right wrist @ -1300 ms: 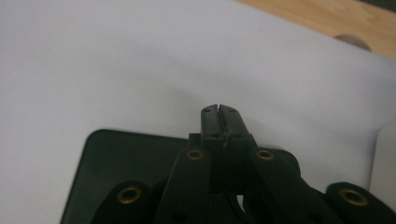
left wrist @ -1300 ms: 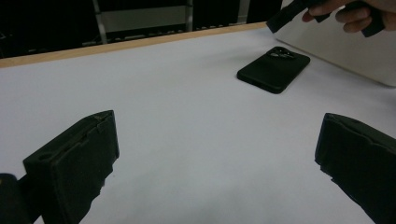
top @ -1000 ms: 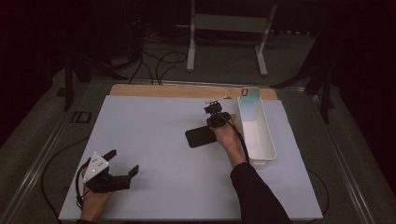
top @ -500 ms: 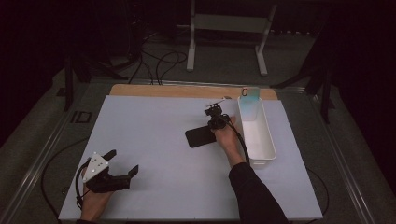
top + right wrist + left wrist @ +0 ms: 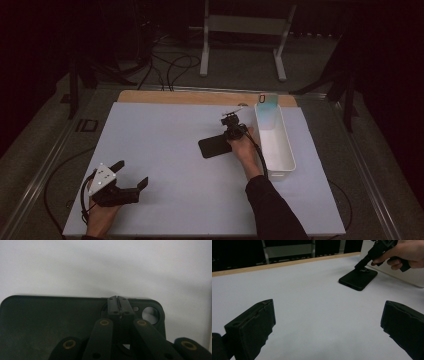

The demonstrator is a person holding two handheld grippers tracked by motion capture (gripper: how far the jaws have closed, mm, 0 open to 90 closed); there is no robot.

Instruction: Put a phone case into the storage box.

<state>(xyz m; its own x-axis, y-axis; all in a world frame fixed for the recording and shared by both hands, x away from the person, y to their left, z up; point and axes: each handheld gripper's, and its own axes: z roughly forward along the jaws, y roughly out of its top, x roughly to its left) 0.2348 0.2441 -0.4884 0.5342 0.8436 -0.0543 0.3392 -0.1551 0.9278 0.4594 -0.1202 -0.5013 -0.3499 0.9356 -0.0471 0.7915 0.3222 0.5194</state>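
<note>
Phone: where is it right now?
High view: the phone lies flat right of centre on the white mat, just left of the white bin, under the right gripper.

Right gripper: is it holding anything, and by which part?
The right gripper is shut over the black phone beside its camera cutout; an actual grip cannot be told. The left gripper holds nothing.

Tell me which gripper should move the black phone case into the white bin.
The right gripper: its closed jaws already sit on the black phone case, right beside the white bin. The left gripper rests open at the table's near left corner, far from both.
</note>
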